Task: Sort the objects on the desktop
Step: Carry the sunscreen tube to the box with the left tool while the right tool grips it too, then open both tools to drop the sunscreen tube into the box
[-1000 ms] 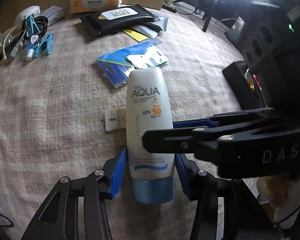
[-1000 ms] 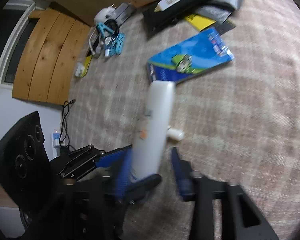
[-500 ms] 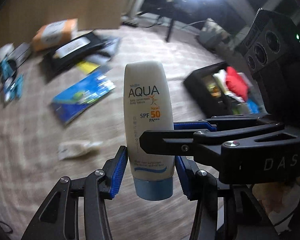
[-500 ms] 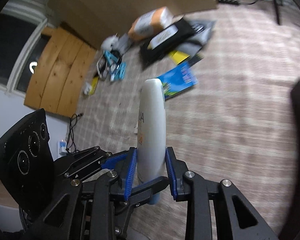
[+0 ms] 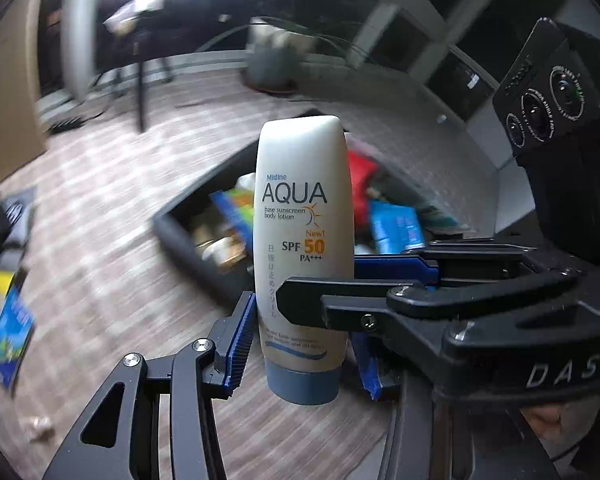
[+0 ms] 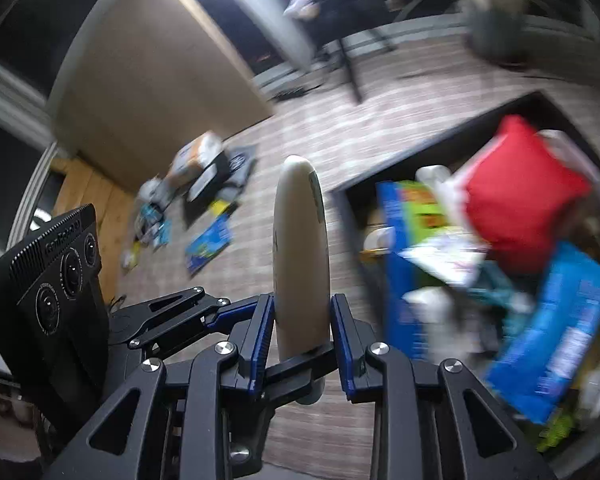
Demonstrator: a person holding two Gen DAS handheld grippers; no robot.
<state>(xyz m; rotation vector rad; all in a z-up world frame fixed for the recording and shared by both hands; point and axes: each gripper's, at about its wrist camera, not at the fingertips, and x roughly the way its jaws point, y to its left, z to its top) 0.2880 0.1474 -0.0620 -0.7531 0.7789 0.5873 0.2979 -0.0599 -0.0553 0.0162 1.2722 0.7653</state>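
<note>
A white AQUA sunscreen tube (image 5: 304,216) with a blue cap is held upright in the air, cap down. My left gripper (image 5: 300,344) is shut on its lower part. My right gripper (image 6: 300,332) is shut on the same tube (image 6: 300,248) from the side, crossing the left one. A black storage box (image 5: 184,236) full of packets lies behind the tube; in the right wrist view the box (image 6: 348,188) is to the right.
The box holds a red pouch (image 6: 516,200), blue packets (image 6: 560,332) and a green box (image 6: 420,208). A blue card (image 6: 208,244), black wipes pack (image 6: 208,184) and clips (image 6: 152,224) lie far left on the checked cloth. A lamp stand (image 5: 140,92) is behind.
Both grippers have lifted the tube off the cloth and swung it right, toward the black box. The loose items have slid to the left of view.
</note>
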